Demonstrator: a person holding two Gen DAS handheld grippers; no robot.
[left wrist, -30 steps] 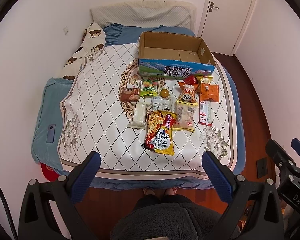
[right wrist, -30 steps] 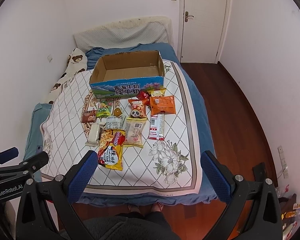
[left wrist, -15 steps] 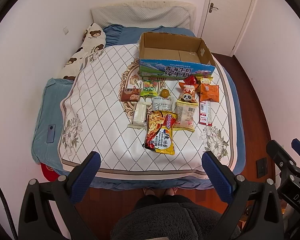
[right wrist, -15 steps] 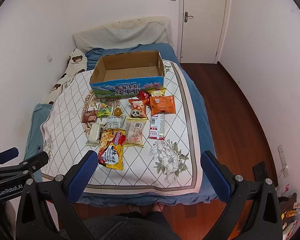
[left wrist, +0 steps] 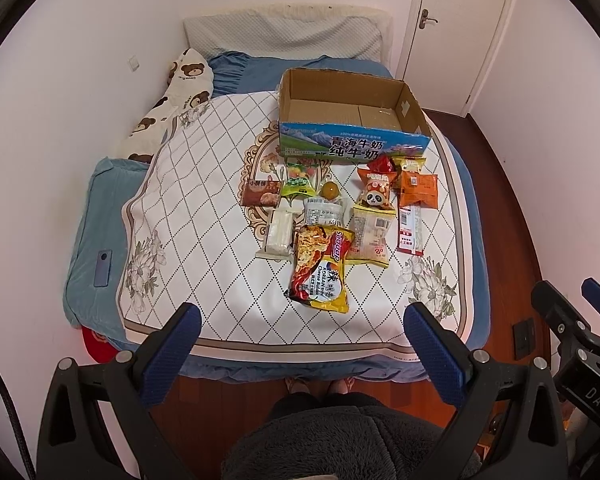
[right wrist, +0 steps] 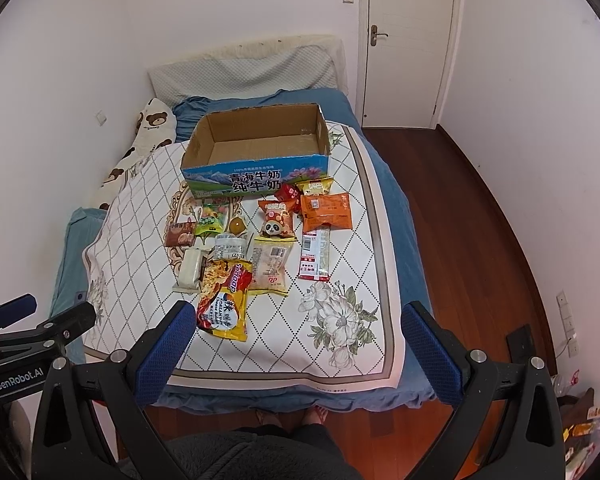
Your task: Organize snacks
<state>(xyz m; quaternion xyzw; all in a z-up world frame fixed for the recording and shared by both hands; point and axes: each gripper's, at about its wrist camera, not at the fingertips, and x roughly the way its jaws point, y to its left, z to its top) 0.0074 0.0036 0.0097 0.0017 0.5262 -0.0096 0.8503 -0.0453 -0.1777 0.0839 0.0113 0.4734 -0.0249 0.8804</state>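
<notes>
both tools, left tool (left wrist: 300, 328) and right tool (right wrist: 296, 320), spread, holding nothing; nothing moved since a second ago; snacks (left wrist: 332, 224) untouched near empty box (left wrist: 352, 120), task unstarted.

Bare quilt (left wrist: 204, 216) is lying left of my snack cluster (left wrist: 332, 216); cardboard box (left wrist: 352, 120) is blocking behind it.

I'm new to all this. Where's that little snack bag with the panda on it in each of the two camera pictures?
Left wrist view: the panda snack bag lies right of centre, in front of the cardboard box.
Right wrist view: the panda snack bag lies near the centre, in front of the same box.
Shared landmark: the orange packet on its right.
</notes>
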